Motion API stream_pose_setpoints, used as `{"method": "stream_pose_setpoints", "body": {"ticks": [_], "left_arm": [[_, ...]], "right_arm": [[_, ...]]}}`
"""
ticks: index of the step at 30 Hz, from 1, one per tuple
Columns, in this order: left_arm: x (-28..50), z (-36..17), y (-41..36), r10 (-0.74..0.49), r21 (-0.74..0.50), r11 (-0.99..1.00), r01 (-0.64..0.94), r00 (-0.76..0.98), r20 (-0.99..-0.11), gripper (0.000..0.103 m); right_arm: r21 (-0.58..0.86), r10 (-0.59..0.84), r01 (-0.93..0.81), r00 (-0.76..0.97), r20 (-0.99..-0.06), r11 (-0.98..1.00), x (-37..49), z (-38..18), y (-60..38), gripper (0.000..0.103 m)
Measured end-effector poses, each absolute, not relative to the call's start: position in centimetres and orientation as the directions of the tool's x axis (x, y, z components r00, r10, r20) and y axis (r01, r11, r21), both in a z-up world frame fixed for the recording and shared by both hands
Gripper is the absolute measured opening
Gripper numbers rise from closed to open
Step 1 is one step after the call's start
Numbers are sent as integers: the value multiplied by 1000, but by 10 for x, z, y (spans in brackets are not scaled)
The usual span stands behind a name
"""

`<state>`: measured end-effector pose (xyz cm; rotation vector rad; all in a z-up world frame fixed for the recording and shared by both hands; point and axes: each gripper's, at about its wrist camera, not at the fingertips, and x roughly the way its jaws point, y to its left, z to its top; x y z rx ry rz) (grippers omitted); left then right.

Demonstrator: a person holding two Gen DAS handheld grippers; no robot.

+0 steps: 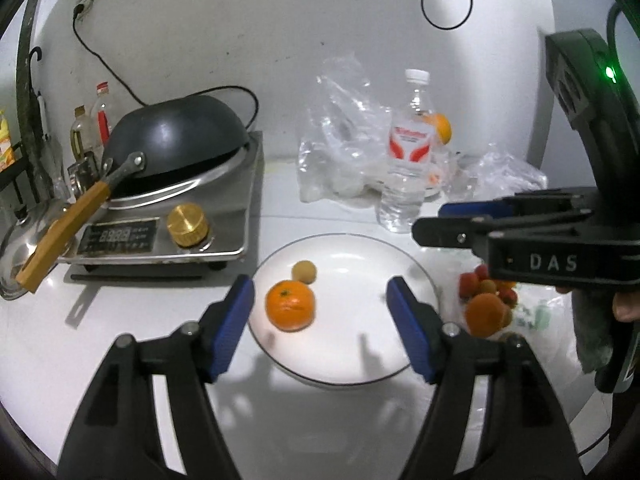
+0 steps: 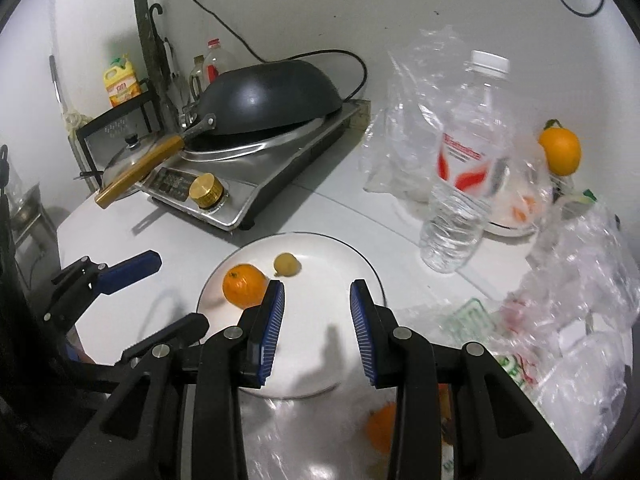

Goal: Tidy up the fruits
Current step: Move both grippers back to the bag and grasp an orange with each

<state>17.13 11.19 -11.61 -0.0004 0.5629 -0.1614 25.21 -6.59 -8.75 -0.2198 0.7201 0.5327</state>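
- A round orange tangerine point(image 1: 290, 305) and a small tan fruit point(image 1: 304, 271) lie on the round white plate point(image 1: 352, 364).
- The left gripper point(image 1: 320, 320) hovers above the plate, jaws wide, empty.
- The right gripper point(image 2: 317, 330) hangs beside it, jaws narrow, holding nothing.

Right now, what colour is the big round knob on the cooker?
Shiny gold knob, like brass; the left wrist view shows it best.
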Motion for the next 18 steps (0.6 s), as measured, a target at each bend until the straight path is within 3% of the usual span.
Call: {"method": "stream_pose_setpoints", "body": {"ticks": [18], "left_arm": [[172,-107,38,-153,-11,984,176,827,-541,70]], "right_arm": [[-11,371,-498,660,-653,867,244,-85,-156,36]]}}
